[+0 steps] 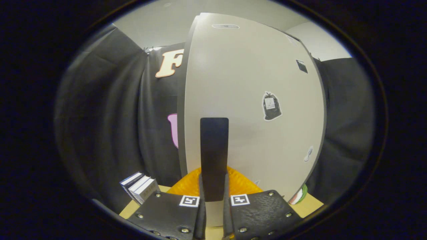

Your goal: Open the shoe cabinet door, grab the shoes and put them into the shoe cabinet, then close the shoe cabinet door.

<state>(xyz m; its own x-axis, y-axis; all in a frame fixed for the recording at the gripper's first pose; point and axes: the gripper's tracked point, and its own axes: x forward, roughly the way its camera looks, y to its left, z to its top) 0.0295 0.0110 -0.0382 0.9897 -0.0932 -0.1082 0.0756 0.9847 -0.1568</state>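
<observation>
- Gripper view: the shoe cabinet door [253, 100] is seen as a tall pale panel directly ahead of the fingers, its long axis upright, its face turned towards the camera and a little to the right.
- A dark vertical handle [214, 156] is set on the door, its long axis upright as well; it runs down between the two fingers.
- The gripper [214, 200] is seen clamped on the handle, with both fingers pressed against its lower end from either side.
- Several stickers are carried on the door face, the largest a dark bag-shaped sticker [272, 106] to the right of the handle.
- An orange basket [240, 183] is partly hidden behind the handle and the fingers; only its rim is made out.
- Two small boxes [140, 188] are seen on the wooden table [308, 205] left of the fingers, near the black cloth.
- A striped object [300, 196] at the door's lower right edge is cut off and cannot be identified.
- The cabinet's inside is hidden by the door.
</observation>
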